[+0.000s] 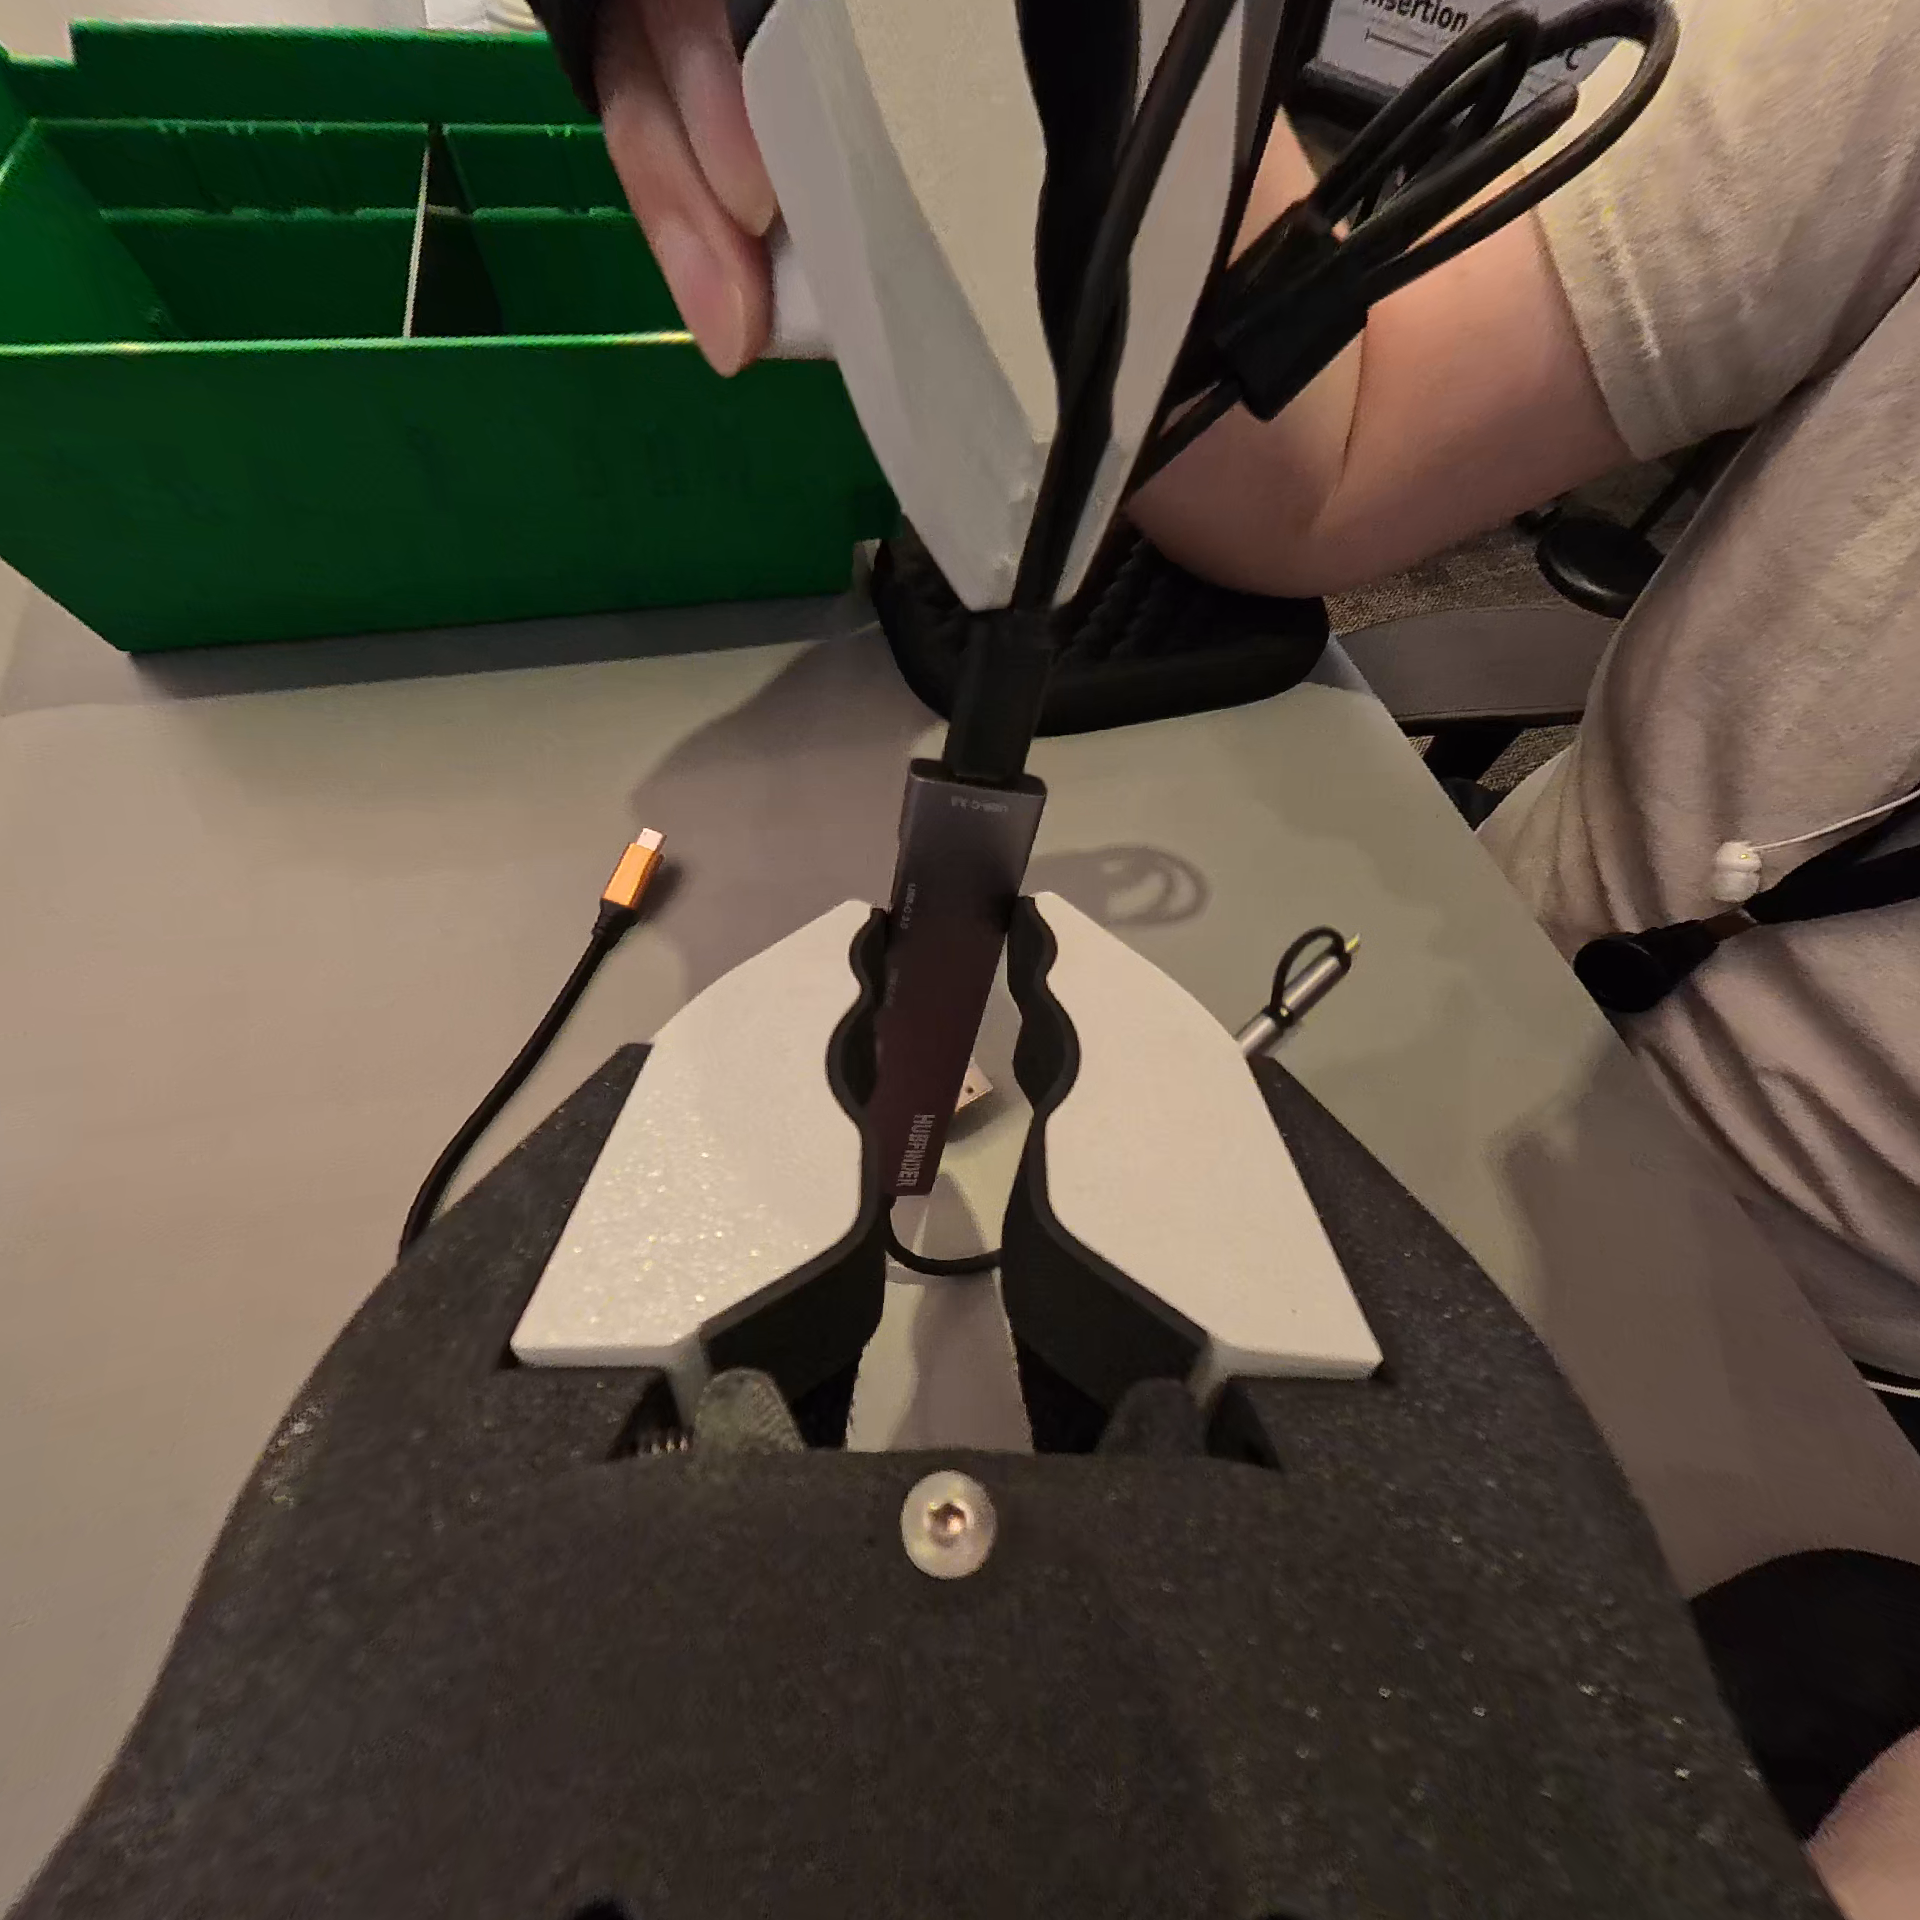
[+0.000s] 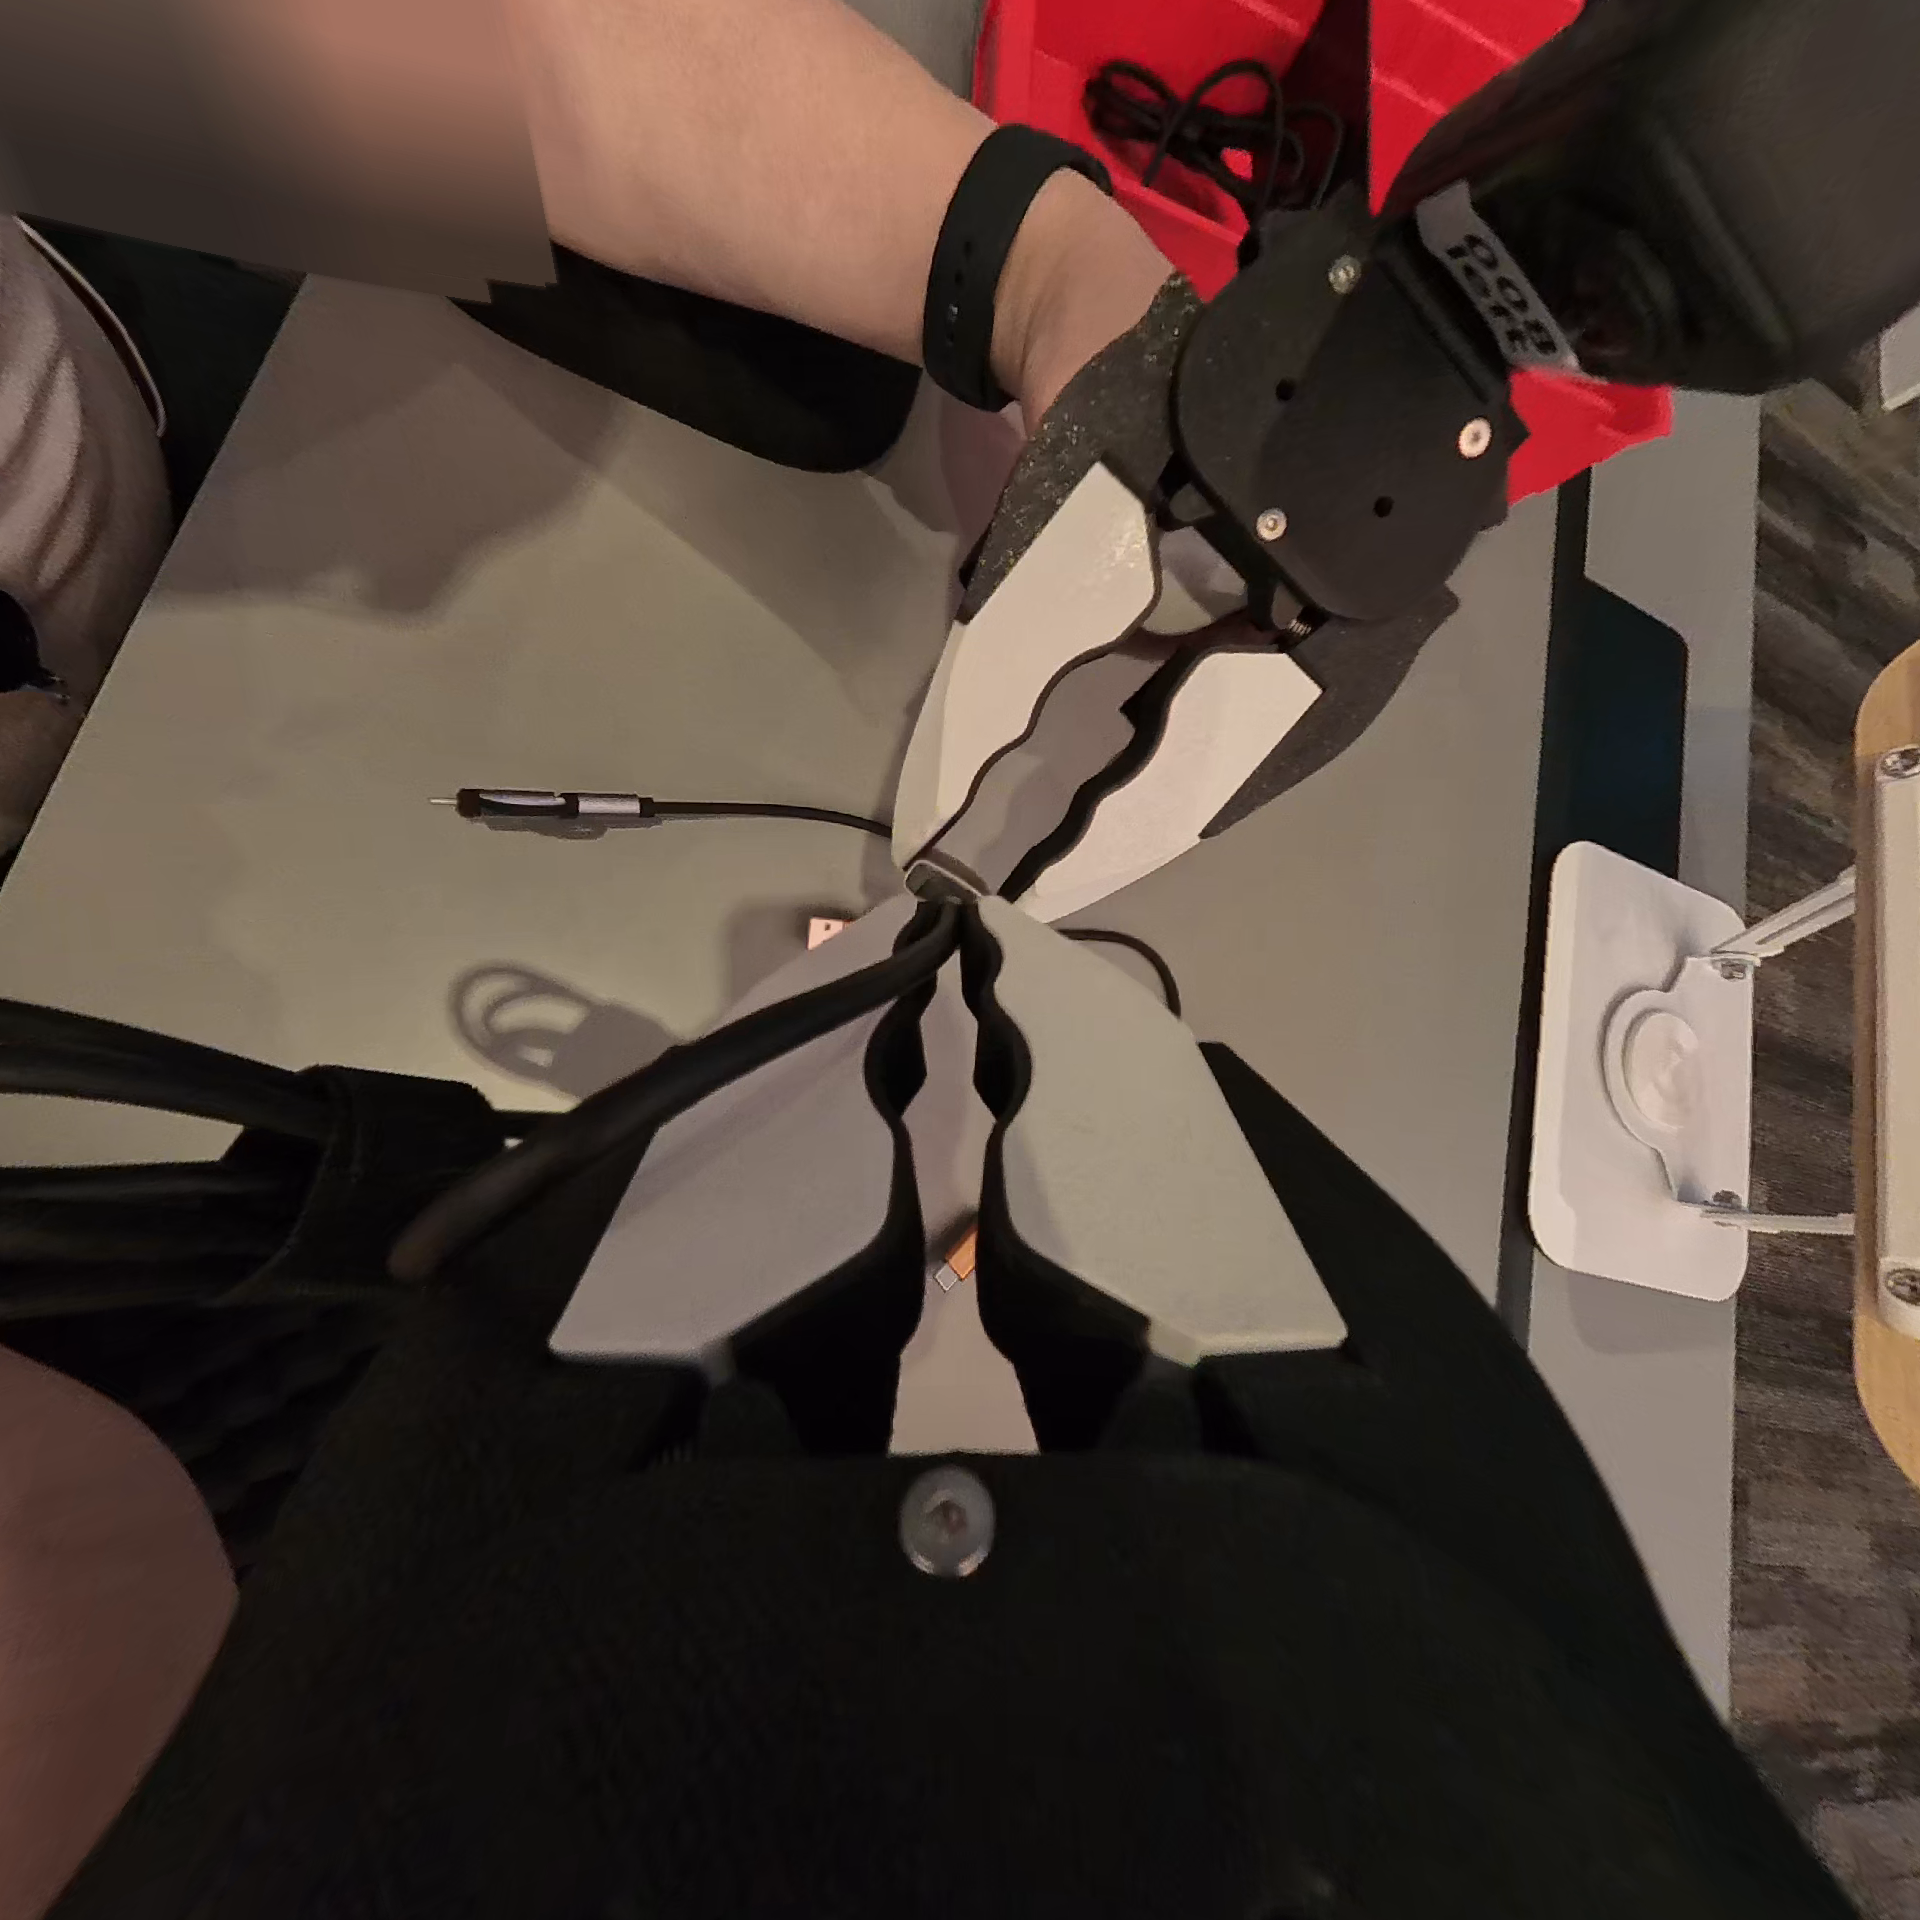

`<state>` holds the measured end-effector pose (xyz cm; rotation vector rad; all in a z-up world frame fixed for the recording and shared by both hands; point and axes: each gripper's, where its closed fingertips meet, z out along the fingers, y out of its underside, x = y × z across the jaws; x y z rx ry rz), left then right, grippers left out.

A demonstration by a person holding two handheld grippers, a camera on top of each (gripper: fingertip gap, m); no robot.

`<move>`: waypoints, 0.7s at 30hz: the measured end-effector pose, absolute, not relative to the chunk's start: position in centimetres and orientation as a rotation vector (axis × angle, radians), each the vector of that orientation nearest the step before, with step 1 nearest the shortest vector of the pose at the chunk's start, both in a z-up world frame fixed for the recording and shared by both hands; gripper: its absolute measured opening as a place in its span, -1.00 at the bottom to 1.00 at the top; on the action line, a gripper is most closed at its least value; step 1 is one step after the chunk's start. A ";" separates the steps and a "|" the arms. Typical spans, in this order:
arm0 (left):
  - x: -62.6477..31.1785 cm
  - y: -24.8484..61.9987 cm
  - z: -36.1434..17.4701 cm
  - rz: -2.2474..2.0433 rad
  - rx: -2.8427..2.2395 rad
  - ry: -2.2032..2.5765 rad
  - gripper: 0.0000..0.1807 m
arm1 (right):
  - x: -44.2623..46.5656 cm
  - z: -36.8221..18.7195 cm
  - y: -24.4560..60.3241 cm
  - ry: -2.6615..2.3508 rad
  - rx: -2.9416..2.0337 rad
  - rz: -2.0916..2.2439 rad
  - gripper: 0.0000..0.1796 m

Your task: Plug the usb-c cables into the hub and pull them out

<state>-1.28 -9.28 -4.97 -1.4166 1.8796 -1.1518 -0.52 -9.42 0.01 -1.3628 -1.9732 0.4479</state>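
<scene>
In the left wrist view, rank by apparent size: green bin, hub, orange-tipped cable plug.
1. green bin, clearly largest, though farthest.
2. hub, held in the left gripper.
3. orange-tipped cable plug, smallest, lying on the table.

A grey table carries a green bin with dividers at its far edge, seen from the left wrist view. From the right wrist view, a red bin sits at the table's far side with a coiled black cord inside. Beside the table, a white mount connects by thin metal rods to a wooden piece. Patterned floor lies below.
</scene>
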 end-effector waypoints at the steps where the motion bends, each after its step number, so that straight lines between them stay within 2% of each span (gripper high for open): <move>1: -1.3 -9.2 -5.1 -1.145 -1.420 1.881 -0.76 | -0.5 -0.1 -9.4 -1.973 -1.372 0.455 -0.93; 17: -1.2 -9.2 -6.0 -1.113 -1.453 1.918 -0.76 | -1.0 -1.0 -9.6 -2.031 -1.407 0.355 -0.93; 21: -0.9 -9.6 -4.8 -1.212 -1.393 1.867 -0.75 | -0.4 0.2 -9.8 -2.007 -1.335 0.377 -0.94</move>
